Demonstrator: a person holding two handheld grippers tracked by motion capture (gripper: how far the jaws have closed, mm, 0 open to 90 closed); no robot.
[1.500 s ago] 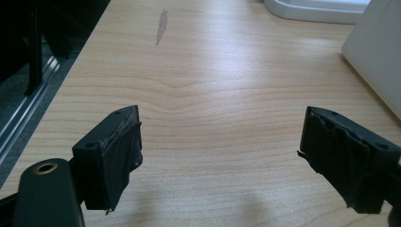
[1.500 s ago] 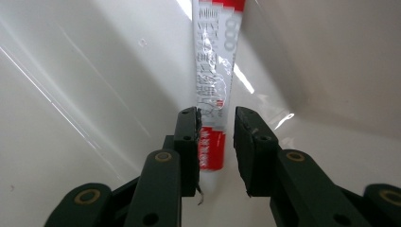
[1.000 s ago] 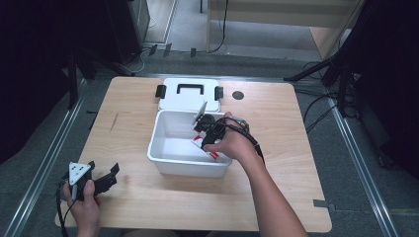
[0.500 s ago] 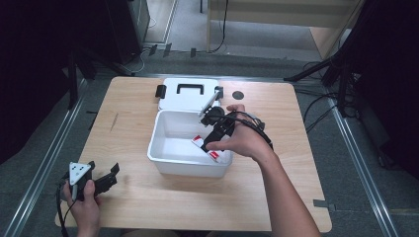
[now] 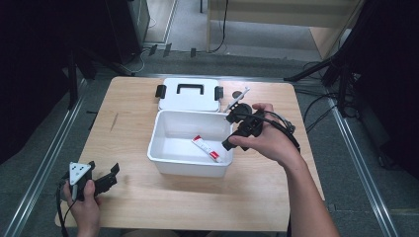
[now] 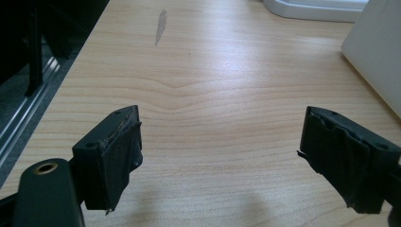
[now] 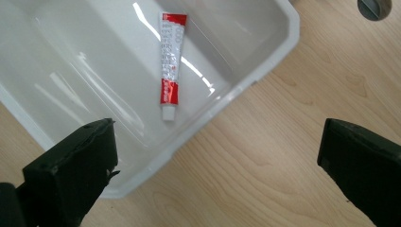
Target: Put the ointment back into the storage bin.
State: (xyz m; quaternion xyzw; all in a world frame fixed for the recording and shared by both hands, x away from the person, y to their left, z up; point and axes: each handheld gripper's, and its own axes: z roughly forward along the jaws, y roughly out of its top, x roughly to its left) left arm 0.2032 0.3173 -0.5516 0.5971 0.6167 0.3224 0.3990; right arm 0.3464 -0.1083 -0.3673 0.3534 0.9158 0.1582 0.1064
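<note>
Toothpaste tube [image 7: 170,64] lies flat on floor of open white bin [image 5: 163,155], lid [image 5: 189,94] set behind it. Right gripper [image 5: 236,129] sits over bin's right rim, jaws wide, empty; left gripper [image 5: 101,180] idle near table corner, jaws wide. Judgement: tube deposited; next prob. fetch lid & close.

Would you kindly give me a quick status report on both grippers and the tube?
Left gripper open, low by table edge. Right gripper open, above box rim. Tube lying flat in box. Nothing blocking.
</note>
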